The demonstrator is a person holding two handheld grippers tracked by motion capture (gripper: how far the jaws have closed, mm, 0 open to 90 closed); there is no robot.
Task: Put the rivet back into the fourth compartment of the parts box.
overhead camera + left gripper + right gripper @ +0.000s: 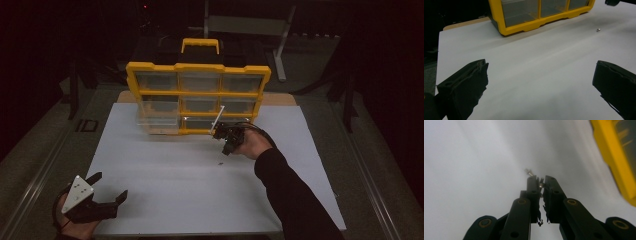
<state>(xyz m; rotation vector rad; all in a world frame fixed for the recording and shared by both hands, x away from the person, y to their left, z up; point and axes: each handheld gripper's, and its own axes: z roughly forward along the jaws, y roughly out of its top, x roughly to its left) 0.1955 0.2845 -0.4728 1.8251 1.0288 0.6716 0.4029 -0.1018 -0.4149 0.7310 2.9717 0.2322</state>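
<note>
A yellow organizer [198,67] with clear drawers stands upright at the back of the white table [200,200]. Its lower left drawer [157,123] is pulled out. My right gripper [227,148] hangs just in front of the organizer's lower right corner, above the table. In the right gripper view its jaws [541,180] are shut on a small metal screw [541,185] pinched at the tips. Another small screw [220,163] [529,172] [598,30] lies on the table below it. My left gripper [111,186] rests at the near left corner, jaws wide open [540,75] with nothing between them.
The organizer's yellow frame [534,24] and its carry handle [200,44] face me. Grey floor and dark stands surround the table. A metal frame [280,45] stands behind the organizer at the right.
</note>
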